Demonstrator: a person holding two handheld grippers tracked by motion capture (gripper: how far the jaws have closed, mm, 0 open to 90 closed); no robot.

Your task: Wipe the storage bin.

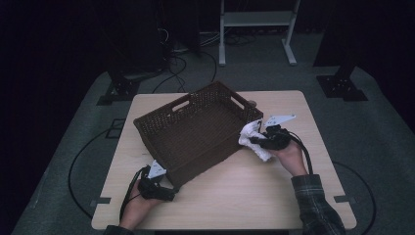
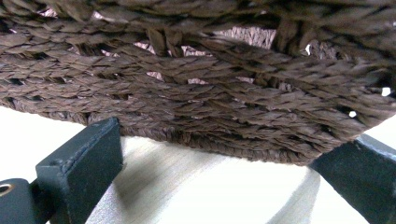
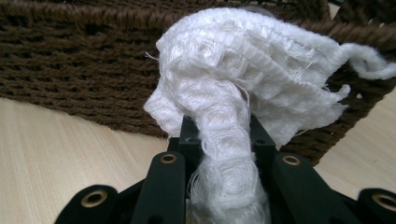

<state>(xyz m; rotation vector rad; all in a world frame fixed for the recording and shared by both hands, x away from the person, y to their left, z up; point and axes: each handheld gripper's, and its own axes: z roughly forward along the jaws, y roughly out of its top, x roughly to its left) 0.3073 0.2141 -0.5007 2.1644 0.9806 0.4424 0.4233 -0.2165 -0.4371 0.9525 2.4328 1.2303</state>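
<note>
Dark brown woven wicker basket (image 1: 195,129), rectangular with cut-out handles, set askew on pale wooden surface (image 1: 254,191). Inside of basket bare as far as the high view shows.

Right gripper (image 1: 266,142) at basket's right side, just outside the near-right wall. Jaws clamped on crumpled white waffle-weave cloth (image 3: 243,79); in the right gripper view, a twisted neck of cloth pinched between the two black jaws, bulk bunched out ahead, a loose corner trailing toward the rim. Cloth raised against the outside of the wall, top about level with the rim, not yet over it. In the high view, lower end of cloth hanging close to the surface; contact there not clear.

Left gripper (image 1: 169,192) at basket's near corner. Jaws apart, one each side of the corner's foot in the left gripper view (image 2: 215,186), woven wall close ahead, no pad seen pressing on it. Probably there to steady the basket.

Judged progress: pick-up of cloth done, carry to basket nearly done. Left to do: lift over rim, lower inside, release.
</note>
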